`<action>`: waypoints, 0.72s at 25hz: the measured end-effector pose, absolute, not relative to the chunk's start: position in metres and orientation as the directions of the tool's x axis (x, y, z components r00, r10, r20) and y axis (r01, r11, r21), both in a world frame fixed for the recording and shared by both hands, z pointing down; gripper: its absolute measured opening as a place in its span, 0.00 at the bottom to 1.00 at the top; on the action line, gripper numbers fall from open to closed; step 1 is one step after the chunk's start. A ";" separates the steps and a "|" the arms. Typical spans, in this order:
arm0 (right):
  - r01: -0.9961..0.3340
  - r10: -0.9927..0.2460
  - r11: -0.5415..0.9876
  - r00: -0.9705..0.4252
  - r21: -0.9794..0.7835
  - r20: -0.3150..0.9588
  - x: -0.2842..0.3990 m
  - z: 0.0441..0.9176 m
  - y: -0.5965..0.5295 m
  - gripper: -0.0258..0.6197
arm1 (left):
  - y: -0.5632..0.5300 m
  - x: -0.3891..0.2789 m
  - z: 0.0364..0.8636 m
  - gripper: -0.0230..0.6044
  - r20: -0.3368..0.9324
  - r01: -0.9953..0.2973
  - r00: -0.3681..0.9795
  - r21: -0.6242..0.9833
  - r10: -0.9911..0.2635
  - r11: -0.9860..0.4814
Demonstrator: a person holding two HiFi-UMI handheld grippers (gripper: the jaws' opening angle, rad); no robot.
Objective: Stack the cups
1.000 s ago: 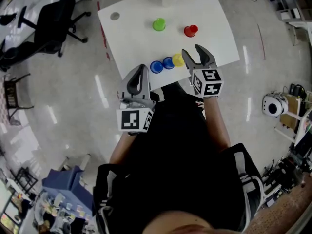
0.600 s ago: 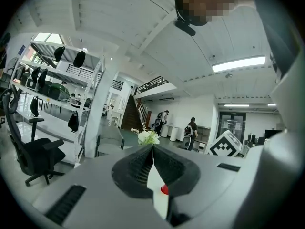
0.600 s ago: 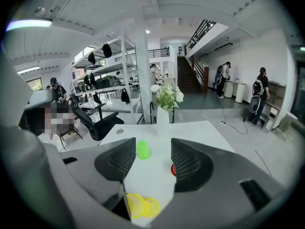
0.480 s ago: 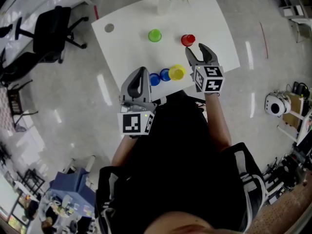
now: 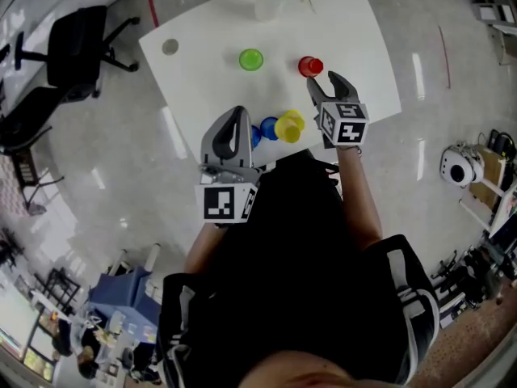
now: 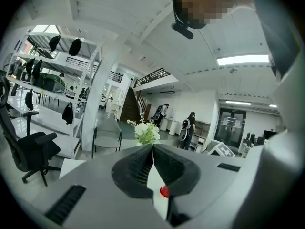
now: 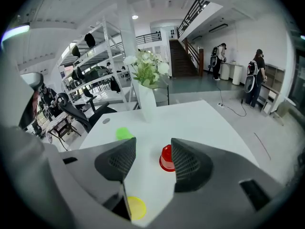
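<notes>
On the white table (image 5: 363, 47), toward twelve o'clock from the person, a red cup (image 7: 166, 158) is seen, apparently mouth down, just beyond the right tool (image 7: 152, 149). That tool's jaws are spread apart, with nothing between them yet. A green cup (image 5: 251, 59) is set at about nine o'clock from the red one. A yellow cup (image 5: 288, 125) and blue cups (image 5: 266, 128) are grouped by the near edge, at roughly six o'clock. The left tool (image 5: 236, 124) is closed and empty, and one blue cup is partly covered by it in the head view. The step in hand is judged to be the reach for the red cup. It would be done well if the open jaws were centred on the cup, lowered around its wall, and closed gently, so that the light cup is not tipped or pushed toward the vase (image 7: 146, 104).
</notes>
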State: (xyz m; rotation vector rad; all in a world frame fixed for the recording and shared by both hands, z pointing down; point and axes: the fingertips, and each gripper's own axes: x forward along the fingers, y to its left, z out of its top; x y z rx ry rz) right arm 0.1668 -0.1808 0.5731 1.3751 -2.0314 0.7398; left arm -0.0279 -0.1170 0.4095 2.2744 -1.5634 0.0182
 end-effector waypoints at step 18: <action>-0.943 -0.474 0.280 -0.300 -0.181 0.828 0.194 0.666 -0.204 0.42 | -0.165 -0.002 0.462 0.07 0.337 -0.908 0.376 0.321 -0.863 -0.270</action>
